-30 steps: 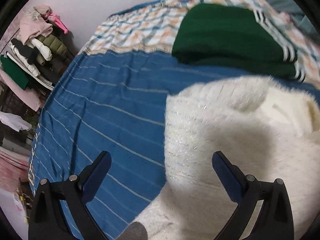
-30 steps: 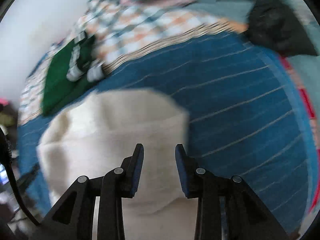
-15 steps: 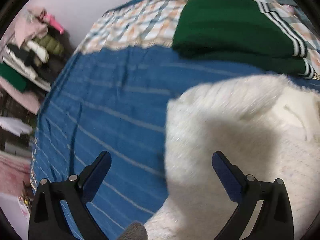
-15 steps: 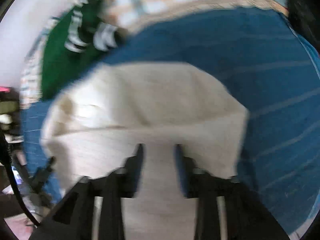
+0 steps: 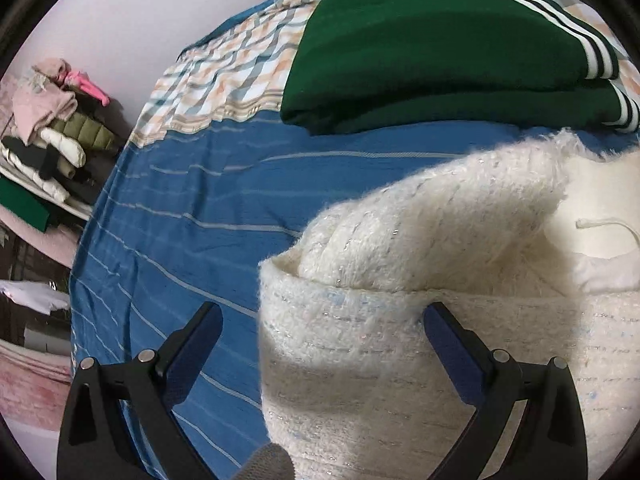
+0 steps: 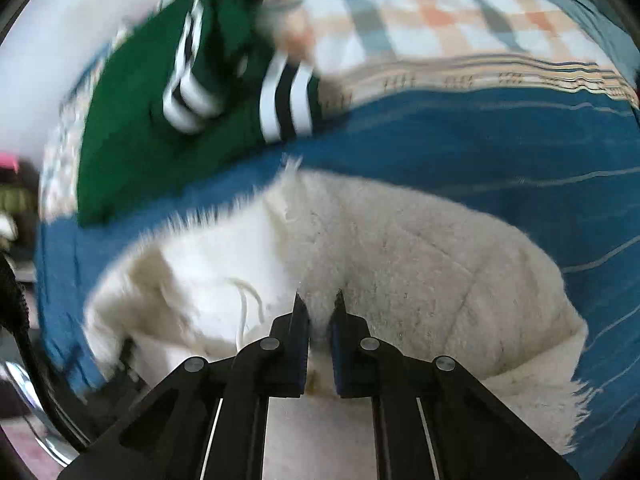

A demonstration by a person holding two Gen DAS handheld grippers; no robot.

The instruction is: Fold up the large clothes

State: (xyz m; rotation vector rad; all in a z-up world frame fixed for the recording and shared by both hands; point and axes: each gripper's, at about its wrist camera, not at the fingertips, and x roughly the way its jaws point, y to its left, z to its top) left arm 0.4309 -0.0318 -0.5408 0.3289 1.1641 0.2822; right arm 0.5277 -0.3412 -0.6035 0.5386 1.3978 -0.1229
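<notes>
A fuzzy cream-white sweater (image 5: 420,320) lies folded on the blue striped bedsheet (image 5: 192,216). My left gripper (image 5: 320,320) is open, its fingers straddling the sweater's left folded edge. In the right wrist view the sweater (image 6: 420,264) fills the lower middle. My right gripper (image 6: 318,312) is shut on a pinch of the sweater's fabric near its middle, by the white lining and drawstring (image 6: 244,304). The view is blurred by motion.
A folded green garment with black-and-white striped cuffs (image 5: 440,48) lies just beyond the sweater, also in the right wrist view (image 6: 168,120). A checked blanket (image 5: 232,64) covers the bed's far end. A pile of clothes (image 5: 48,128) sits on shelves at left.
My right gripper has closed on the sweater fabric and moved forward over it. The left gripper has moved closer to the sweater and stays open.
</notes>
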